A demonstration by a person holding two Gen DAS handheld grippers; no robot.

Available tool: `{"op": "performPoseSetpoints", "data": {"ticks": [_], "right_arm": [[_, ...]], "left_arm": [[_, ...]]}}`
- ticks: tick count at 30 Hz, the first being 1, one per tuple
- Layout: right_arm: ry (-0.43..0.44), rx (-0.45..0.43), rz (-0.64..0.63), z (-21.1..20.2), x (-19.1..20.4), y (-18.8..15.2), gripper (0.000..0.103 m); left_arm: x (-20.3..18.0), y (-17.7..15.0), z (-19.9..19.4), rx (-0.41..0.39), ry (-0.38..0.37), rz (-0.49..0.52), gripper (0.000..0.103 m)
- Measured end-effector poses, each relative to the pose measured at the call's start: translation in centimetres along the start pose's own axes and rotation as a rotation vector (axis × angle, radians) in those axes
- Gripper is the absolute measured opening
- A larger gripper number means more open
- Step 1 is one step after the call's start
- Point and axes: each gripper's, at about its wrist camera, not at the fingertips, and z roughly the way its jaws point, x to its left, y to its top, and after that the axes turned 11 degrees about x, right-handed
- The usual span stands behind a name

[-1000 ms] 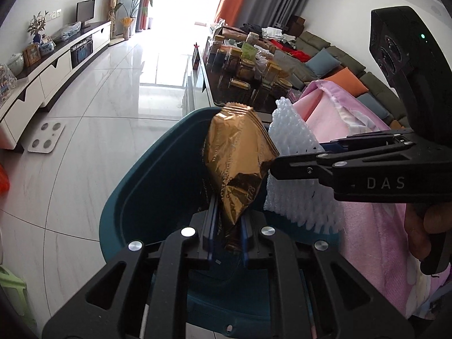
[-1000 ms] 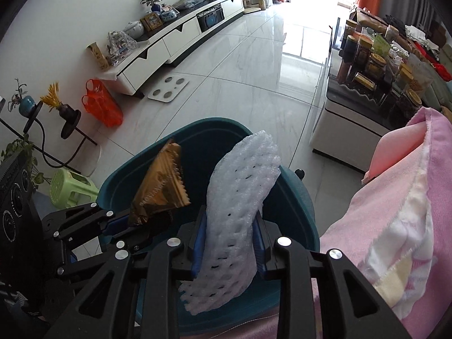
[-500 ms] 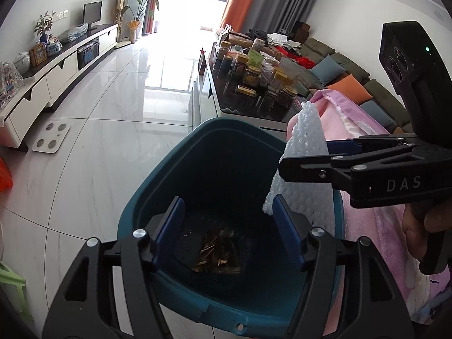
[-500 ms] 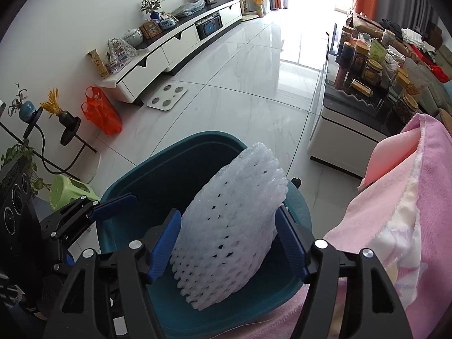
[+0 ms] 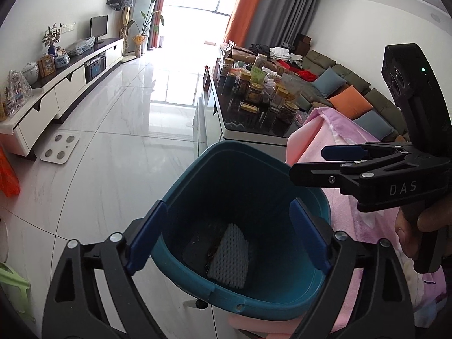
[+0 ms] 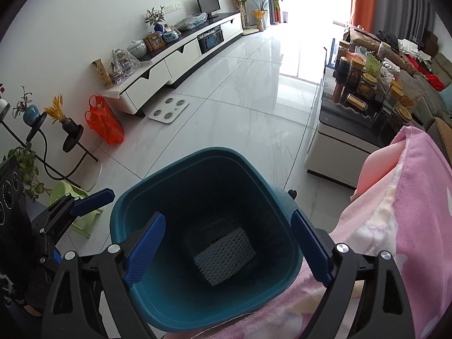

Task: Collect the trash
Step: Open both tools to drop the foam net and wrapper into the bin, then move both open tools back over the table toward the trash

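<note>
Both items dropped: gold wrapper and white foam net (image 6: 224, 255) have left my jaws and lie at the bottom of the teal bin (image 6: 197, 155).

Left gripper (image 5: 226, 237) and right gripper (image 6: 227, 250) above the bin, jaws opening, nothing between; I should lift clear of the rim before fetching more.

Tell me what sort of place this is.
Most likely a home living room: a long TV cabinet with a small screen along the wall, a sofa with cushions, and a low table crowded with jars on a glossy tiled floor.
</note>
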Motion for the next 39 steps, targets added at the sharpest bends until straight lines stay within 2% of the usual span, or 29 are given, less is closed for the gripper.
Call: {"op": "performPoseSetpoints", "data": {"ticks": [2, 8, 12, 16, 19, 22, 24, 26, 30, 33, 39], "right_arm": [[-0.014, -0.037, -0.003, -1.2, 0.0, -0.5, 0.096], [-0.044, -0.137, -0.007, -5.2, 0.0, -2.1, 0.096], [-0.046, -0.204, 0.01, -7.8, -0.4, -3.6, 0.096], [-0.053, -0.288, 0.043, -10.6, -1.1, -5.8, 0.096], [-0.1, -0.349, 0.078, -12.5, -2.2, -8.2, 0.096], [-0.143, -0.41, 0.135, -14.3, -3.8, -11.1, 0.096], [-0.18, -0.448, 0.179, -15.6, -5.0, -13.6, 0.096], [-0.239, -0.48, 0.218, -16.5, -5.8, -16.2, 0.096], [-0.367, -0.503, 0.304, -17.8, -7.6, -22.4, 0.096], [-0.437, -0.501, 0.388, -18.3, -9.1, -26.5, 0.096], [-0.534, -0.498, 0.531, -19.5, -11.3, -33.4, 0.096]], "left_arm": [[-0.7, 0.1, -1.2, -0.029, 0.013, 0.016, 0.097], [-3.2, 0.9, -4.4, -0.086, 0.025, 0.051, 0.097], [-4.7, 1.4, -6.5, -0.126, 0.04, 0.04, 0.097], [-7.0, 1.2, -8.4, -0.163, 0.055, 0.063, 0.098], [-9.1, 0.9, -8.9, -0.166, 0.047, 0.101, 0.098], [-11.5, 0.4, -9.1, -0.169, 0.032, 0.148, 0.098], [-13.8, 0.1, -8.9, -0.169, 0.055, 0.182, 0.098], [-16.5, -0.5, -8.9, -0.189, 0.084, 0.26, 0.098], [-21.6, -2.3, -8.3, -0.191, 0.032, 0.358, 0.098], [-25.2, -3.9, -7.3, -0.157, -0.032, 0.424, 0.098], [-30.6, -7.0, -5.5, -0.096, -0.129, 0.524, 0.098]]}}
